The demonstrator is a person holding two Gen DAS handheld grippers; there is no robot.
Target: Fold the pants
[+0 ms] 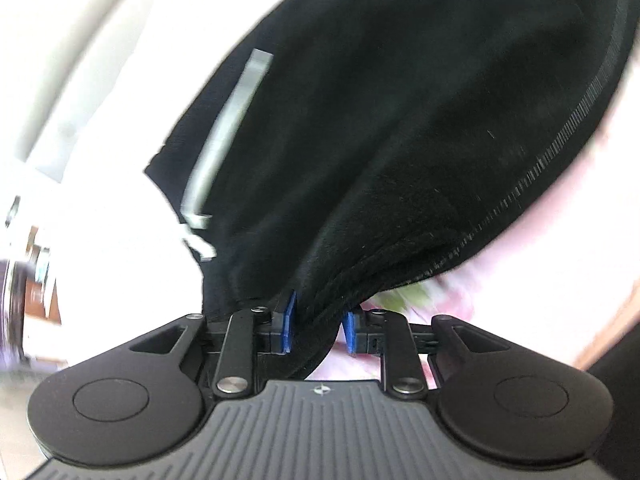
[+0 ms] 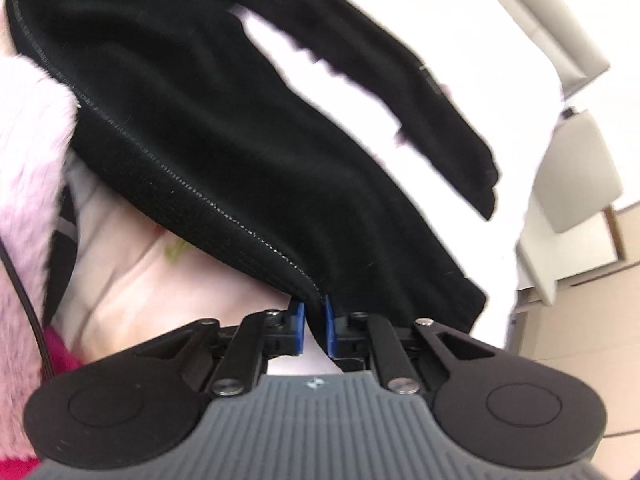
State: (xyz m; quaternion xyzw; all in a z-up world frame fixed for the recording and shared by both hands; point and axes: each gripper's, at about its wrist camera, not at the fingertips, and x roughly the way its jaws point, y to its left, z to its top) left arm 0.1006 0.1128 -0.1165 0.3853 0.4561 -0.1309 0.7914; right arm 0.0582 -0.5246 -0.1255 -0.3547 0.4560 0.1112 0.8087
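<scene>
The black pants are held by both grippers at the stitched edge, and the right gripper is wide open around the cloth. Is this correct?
Not quite. The right gripper is not wide open: in the right wrist view its blue pads pinch the black pants at the stitched edge. The left gripper also holds them.

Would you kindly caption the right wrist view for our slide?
Right gripper shut on the black pants at their stitched edge, above white bedding.

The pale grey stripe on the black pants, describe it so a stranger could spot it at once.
Start from the white bed surface and find the black pants held up by the left claw. Along their left edge runs the pale grey stripe, the only light band on the dark fabric.
</scene>
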